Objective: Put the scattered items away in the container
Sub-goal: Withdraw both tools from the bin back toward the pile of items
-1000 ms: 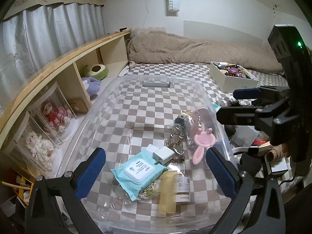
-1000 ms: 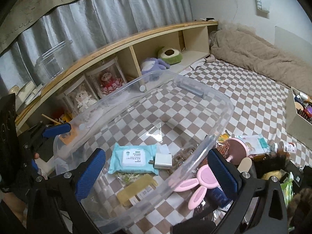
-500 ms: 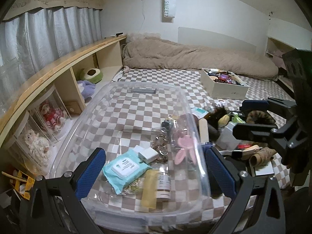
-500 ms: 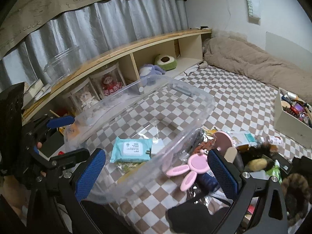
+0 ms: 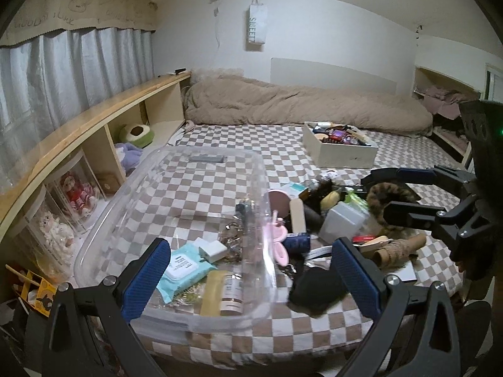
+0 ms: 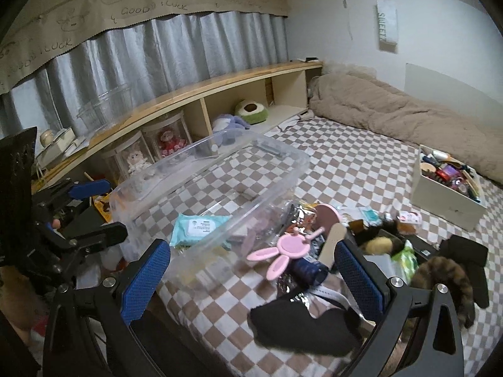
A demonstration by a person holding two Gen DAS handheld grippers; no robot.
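A clear plastic container point(image 5: 103, 235) lies on the checkered bed. Inside it are a teal wipes pack point(image 5: 182, 267), a white charger point(image 5: 212, 248) and a yellow tube point(image 5: 213, 292). Right of the container lies a scattered pile with a pink bunny mirror point(image 6: 286, 249), a black cloth point(image 6: 298, 320), a leopard scrunchie point(image 5: 389, 201) and a clear box point(image 5: 345, 223). My left gripper point(image 5: 250, 270) is open and empty, held back above the container's near end. My right gripper point(image 6: 251, 270) is open and empty over the near side of the pile. Each gripper shows in the other's view, the right gripper point(image 5: 377, 194) and the left gripper point(image 6: 103, 210).
A white box point(image 5: 342, 154) full of small items stands farther back on the bed. A wooden shelf point(image 5: 94, 116) with dolls and plush toys runs along the left. A beige duvet point(image 5: 298, 103) lies at the far end. A black glove point(image 6: 468, 260) rests right of the pile.
Both grippers have drawn back and up from the container, so more of the room shows. Both stayed open, and the items have not moved.
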